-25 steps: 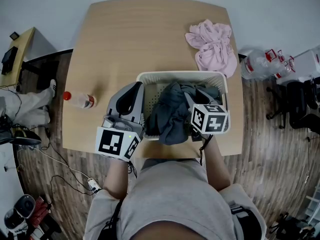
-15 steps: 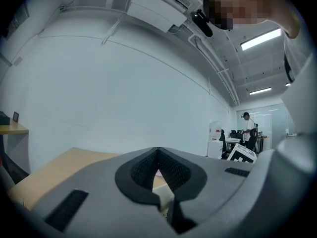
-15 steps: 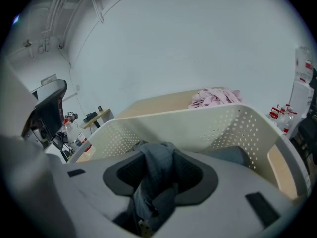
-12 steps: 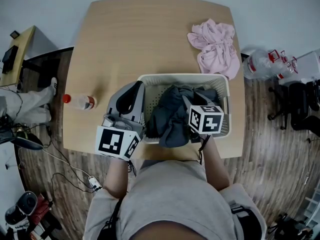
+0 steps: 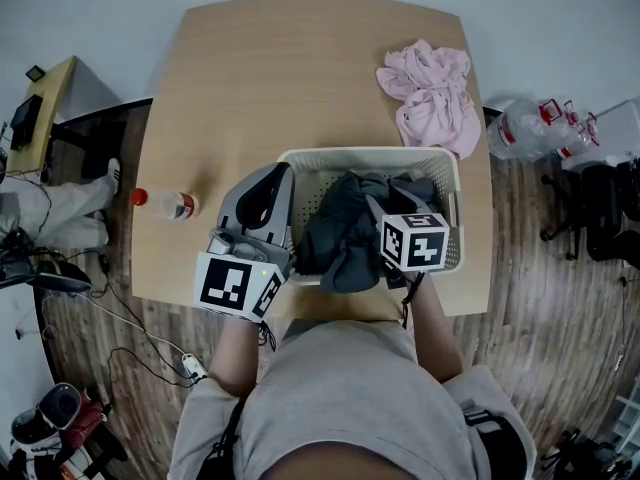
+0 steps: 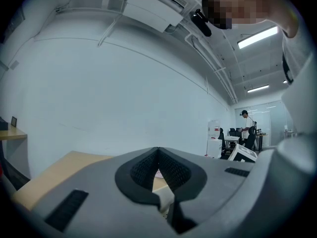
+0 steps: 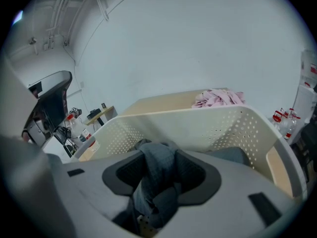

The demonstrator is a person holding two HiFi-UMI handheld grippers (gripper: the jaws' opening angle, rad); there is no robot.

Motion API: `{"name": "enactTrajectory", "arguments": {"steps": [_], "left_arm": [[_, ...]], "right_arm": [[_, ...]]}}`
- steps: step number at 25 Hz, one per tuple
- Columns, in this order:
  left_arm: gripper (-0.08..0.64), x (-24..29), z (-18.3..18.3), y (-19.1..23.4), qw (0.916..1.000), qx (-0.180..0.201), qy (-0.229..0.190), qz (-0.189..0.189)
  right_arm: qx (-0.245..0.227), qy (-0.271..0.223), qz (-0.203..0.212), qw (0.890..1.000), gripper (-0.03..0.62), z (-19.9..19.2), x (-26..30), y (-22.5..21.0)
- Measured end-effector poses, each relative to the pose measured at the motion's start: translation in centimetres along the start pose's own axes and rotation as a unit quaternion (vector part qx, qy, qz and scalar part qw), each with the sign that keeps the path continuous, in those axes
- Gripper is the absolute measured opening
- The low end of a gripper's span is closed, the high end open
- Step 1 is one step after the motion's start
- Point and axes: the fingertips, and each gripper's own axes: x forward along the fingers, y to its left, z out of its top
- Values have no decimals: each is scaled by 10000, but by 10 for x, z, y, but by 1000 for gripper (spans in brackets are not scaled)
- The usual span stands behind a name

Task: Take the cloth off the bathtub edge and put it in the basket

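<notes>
Release over the basket: grey cloth [image 5: 345, 233] down inside, one fold between the jaws of the right gripper [image 7: 158, 170].

White perforated basket [image 5: 440, 158] at the near edge of the table [image 5: 250, 78], toward its near right corner. Cloth heaped across the basket's middle and left, reaching the near rim. Right gripper angled down into the basket from that rim, jaws just opened wide and standing apart. Pads off the fabric as far as can be judged, a twisted fold running along the jaw line between them. Left gripper [image 5: 270, 183] level just outside the basket's left wall, jaws together on nothing, beside the cloth but not on it. Right one plainly the nearer. Likely next: back and up along the fold toward the near edge, slipping free without dragging cloth over the rim. Pink cloth [image 5: 432, 93] at the far right corner, well apart.
</notes>
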Motion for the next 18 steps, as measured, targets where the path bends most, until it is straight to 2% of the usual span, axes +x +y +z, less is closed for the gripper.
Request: {"name": "enactTrajectory", "arguments": {"steps": [11,15,16,18], "left_arm": [[14,-34,6,-14,9999,28,-155,-67],[14,-48,11,-23,9997,63,-233,-101],[14,-51,12,-26,9996,74,-249,-112],[14,-57,15,-31,9995,98,-280,-144]], "right_arm": [[-165,-168,-273,9994,179,-5,-36,5],[17,-767,-74,9970,178,5,-59,17],[54,-908,-25,9959,165,10,-65,19],[54,-1159,-25,9932,89,17,-78,23]]}}
